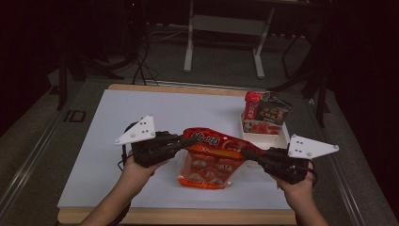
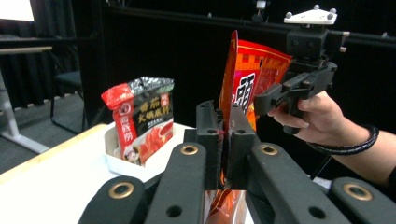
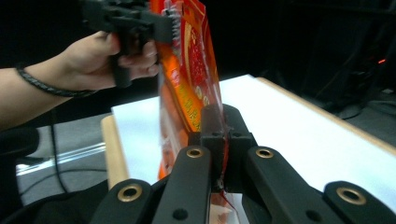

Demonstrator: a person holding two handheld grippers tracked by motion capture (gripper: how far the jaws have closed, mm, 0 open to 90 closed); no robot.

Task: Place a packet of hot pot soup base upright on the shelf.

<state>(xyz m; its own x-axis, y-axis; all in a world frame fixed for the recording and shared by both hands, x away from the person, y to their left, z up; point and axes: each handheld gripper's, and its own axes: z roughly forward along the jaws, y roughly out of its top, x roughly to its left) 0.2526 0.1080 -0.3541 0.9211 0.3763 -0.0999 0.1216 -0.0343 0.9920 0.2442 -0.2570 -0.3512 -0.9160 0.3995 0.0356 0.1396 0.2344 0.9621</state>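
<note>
Overhead camera first: orange snack bag (image 1: 209, 157) hangs between my two claws above the white table (image 1: 117, 136), near the front edge. My left gripper (image 1: 188, 140) pinches the bag's top edge at one end, my right gripper (image 1: 248, 153) pinches the other end. Bag body droops below that edge, so its weight hangs from the two pinch points. I judge the two-corner hold is there to keep the pouch spread flat and stop it from swinging. Behind the right claw, a white tray (image 1: 277, 140) already holds a red-and-black sauce packet (image 1: 266, 113) standing upright; it looks like the likely place for the bag too.

Left gripper view: my jaws are clamped tight on the thin edge of the bag, which rises upright from between them. Across from me, my right hand (image 2: 317, 116) has its claw on the far corner. Tray and sauce packet stand to the left on the table.

Right gripper view: same story mirrored. My jaws are closed on the film with no gap showing. My left hand (image 3: 105, 58) holds its claw up high on the bag's far end. Bag hangs edge-on, clear of the table.
</note>
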